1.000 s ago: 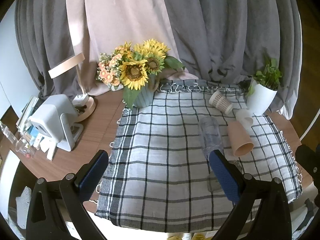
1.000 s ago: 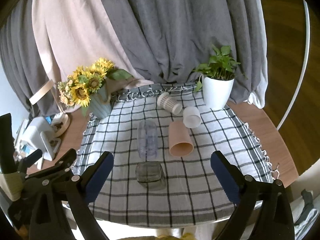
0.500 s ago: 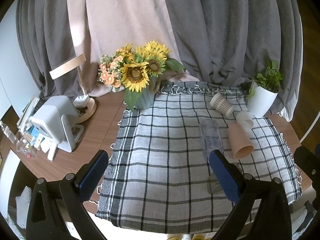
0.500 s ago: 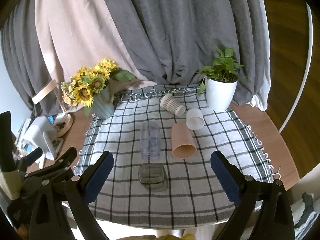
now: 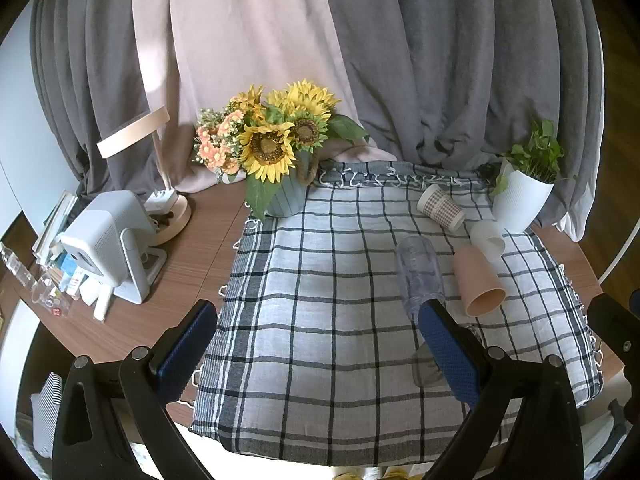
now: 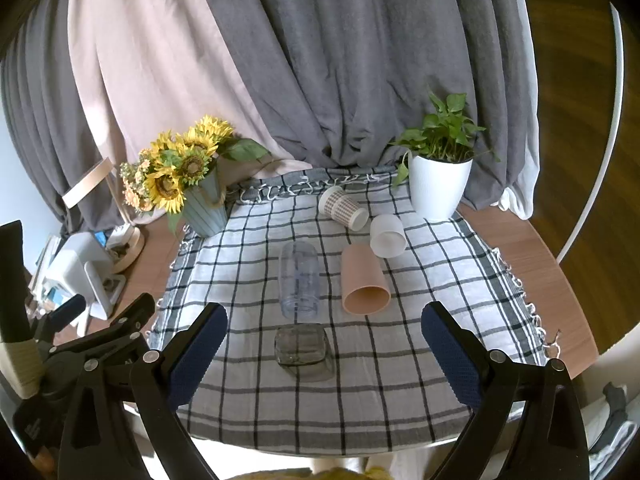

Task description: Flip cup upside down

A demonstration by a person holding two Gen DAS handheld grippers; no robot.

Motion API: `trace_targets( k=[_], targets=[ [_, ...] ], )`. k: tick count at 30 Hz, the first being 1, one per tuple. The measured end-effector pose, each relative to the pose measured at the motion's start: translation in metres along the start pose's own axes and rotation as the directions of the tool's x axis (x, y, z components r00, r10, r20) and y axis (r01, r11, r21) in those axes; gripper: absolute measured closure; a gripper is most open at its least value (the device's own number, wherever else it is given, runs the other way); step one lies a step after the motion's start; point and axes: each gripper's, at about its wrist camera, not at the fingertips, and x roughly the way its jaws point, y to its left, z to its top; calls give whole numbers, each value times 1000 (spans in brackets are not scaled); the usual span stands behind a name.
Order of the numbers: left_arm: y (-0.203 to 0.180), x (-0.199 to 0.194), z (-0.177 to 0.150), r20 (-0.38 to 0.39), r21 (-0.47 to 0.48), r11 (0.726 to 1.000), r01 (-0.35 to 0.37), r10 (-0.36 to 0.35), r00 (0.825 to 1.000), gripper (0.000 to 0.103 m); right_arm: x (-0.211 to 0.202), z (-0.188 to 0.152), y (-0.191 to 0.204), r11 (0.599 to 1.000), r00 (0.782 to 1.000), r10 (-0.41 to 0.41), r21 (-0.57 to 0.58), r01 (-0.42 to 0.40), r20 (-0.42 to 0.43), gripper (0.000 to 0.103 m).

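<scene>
Left wrist view: left gripper [image 5: 316, 344] jaws spread wide, holding nothing, above the near edge of the checked cloth [image 5: 320, 280] on the wooden worktop [image 5: 200, 256]. Five cups lie right of centre: clear plastic cup [image 5: 418, 272] on its side, pink cup [image 5: 478, 282] just beside it with its mouth toward the camera, white cup [image 5: 486, 236] and patterned cup [image 5: 440, 208] behind; small glass cup [image 5: 424, 364] is mostly hidden by the right finger. Sunflower vase [image 5: 280, 160] and potted plant [image 5: 524, 184] at the far edge. Right wrist view: right gripper [image 6: 324, 354] jaws also wide apart and empty, the glass cup [image 6: 305, 352] on the cloth between them, orientation unclear. Clear cup [image 6: 299, 280] and pink cup [image 6: 364, 280] lie just behind it.
</scene>
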Motion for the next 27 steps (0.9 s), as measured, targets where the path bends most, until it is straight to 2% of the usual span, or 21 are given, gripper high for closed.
trace_targets(
  k=[27],
  targets=[
    [-1, 1, 1, 0, 2, 1000, 4, -4, 1000, 0, 2, -4, 0, 1000, 1000, 1, 1, -1, -7, 5]
  ],
)
